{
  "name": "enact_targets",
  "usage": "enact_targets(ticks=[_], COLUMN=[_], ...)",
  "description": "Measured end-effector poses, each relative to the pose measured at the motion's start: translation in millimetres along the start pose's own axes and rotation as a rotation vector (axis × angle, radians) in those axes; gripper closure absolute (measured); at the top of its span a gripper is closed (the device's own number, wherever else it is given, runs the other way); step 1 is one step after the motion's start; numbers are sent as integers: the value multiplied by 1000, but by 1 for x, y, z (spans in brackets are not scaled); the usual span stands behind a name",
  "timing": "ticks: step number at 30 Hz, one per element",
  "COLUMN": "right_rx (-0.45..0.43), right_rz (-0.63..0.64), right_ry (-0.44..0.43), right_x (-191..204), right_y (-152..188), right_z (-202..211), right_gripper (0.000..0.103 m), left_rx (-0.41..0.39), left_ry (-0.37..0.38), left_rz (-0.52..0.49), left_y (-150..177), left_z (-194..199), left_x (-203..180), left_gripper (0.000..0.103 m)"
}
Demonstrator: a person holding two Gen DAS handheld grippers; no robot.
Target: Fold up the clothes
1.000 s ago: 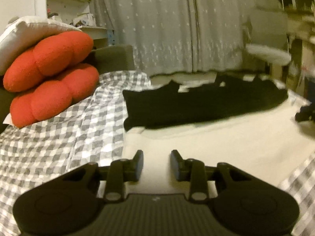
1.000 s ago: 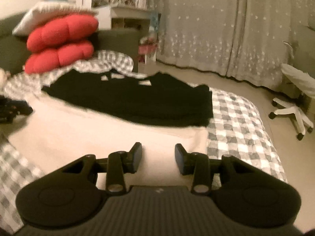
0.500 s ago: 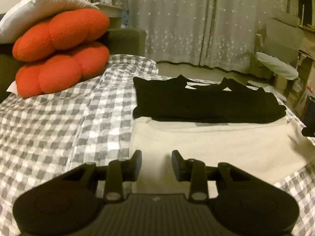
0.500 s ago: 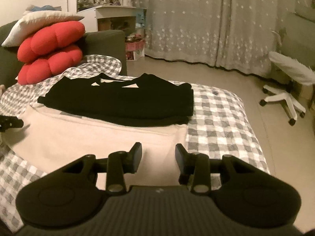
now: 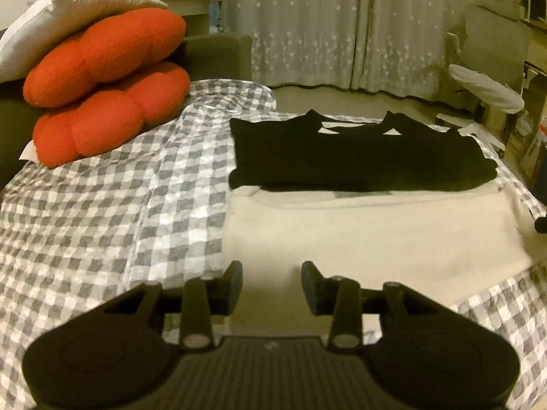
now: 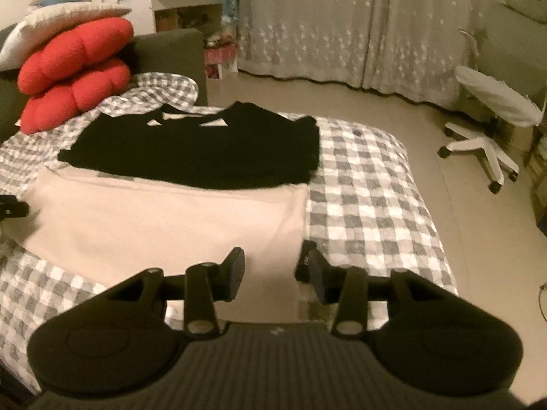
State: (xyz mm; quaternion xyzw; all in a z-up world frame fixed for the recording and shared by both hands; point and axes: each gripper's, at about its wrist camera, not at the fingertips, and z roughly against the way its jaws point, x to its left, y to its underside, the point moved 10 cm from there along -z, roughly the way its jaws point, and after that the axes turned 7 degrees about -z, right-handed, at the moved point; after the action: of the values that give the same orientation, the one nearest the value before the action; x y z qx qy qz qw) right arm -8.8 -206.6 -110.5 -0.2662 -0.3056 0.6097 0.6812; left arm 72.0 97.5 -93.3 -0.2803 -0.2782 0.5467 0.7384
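Our left tongs (image 5: 271,282) and right tongs (image 6: 273,270) are opening, empty, over the cream cloth (image 5: 369,235) just ahead on the bed (image 5: 102,212). Soft, limp, light; we'd pinch its near corners.

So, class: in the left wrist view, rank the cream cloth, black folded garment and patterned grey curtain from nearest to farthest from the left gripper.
1. Cream cloth, directly ahead of the left gripper.
2. Black folded garment, beyond it.
3. Patterned grey curtain, at the back.

Dark garment (image 5: 359,157) lies on bedspread (image 5: 102,212), behind and overlapping pale garment (image 5: 369,235); stacked cushions (image 5: 102,89) to left, chair (image 6: 492,123) right.
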Motion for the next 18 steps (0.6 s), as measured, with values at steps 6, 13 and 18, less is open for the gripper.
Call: enact_targets(ticks=[6,13,18], right_rx=[56,127,175], right_rz=[-112,-290,-398], right_ry=[10,-38,-90], right_x=[-18,-36,-42], right_y=[2,8,14], right_z=[-5,-7,-6], right_gripper=[58,58,58], left_rx=[25,98,135], left_ry=[-13,99,185], left_rz=[98,276,378], left_y=[6,16,24], left_z=[5,-1,-6], left_x=[24,38,40], left_gripper=[62,63,64])
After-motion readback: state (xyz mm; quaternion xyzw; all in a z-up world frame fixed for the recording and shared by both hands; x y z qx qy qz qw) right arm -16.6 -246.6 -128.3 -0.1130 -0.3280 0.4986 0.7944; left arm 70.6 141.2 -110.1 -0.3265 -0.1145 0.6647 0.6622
